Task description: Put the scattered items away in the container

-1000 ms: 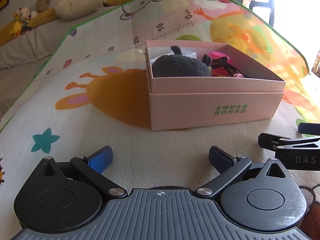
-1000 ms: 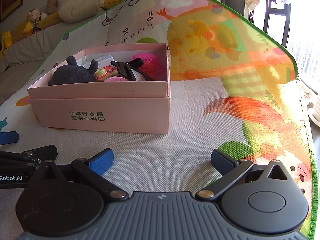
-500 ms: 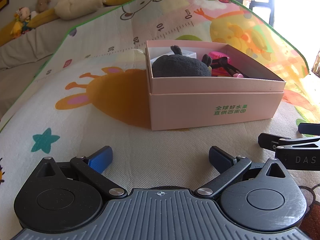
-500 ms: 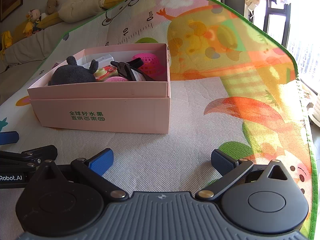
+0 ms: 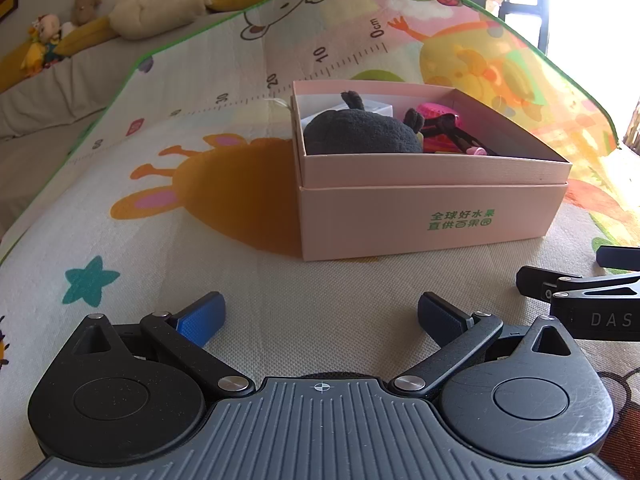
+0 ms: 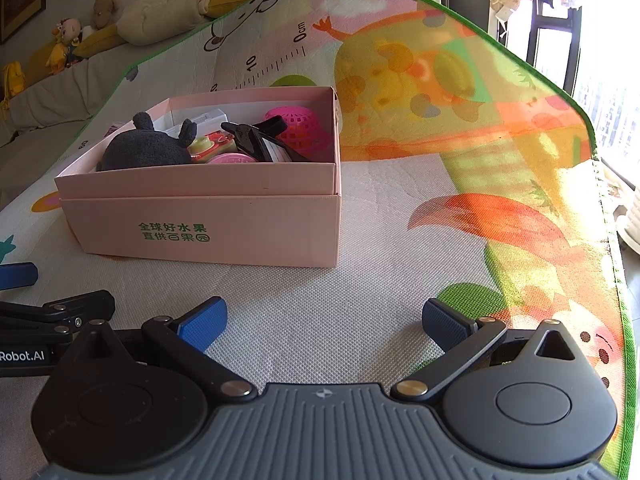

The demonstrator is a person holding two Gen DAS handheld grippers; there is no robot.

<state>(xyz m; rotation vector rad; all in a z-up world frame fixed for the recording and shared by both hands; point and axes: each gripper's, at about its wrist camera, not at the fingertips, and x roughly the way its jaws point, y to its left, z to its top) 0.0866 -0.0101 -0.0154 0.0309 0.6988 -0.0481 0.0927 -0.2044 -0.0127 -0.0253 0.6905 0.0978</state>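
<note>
Sitting square on the play mat (image 6: 400, 240), the pink box (image 6: 240, 224) is packed: a dark plush toy (image 6: 148, 146) at its left end, a pink mesh basket (image 6: 300, 126) in the far right corner, a black clip (image 6: 256, 140) between them. Left gripper (image 5: 320, 316) and right gripper (image 6: 324, 320) both rest low just before the box, fingers spread wide, holding nothing.

Likely a home: play mat (image 5: 160, 184), sofa (image 6: 52, 92) with stuffed toys (image 6: 64, 40).
</note>
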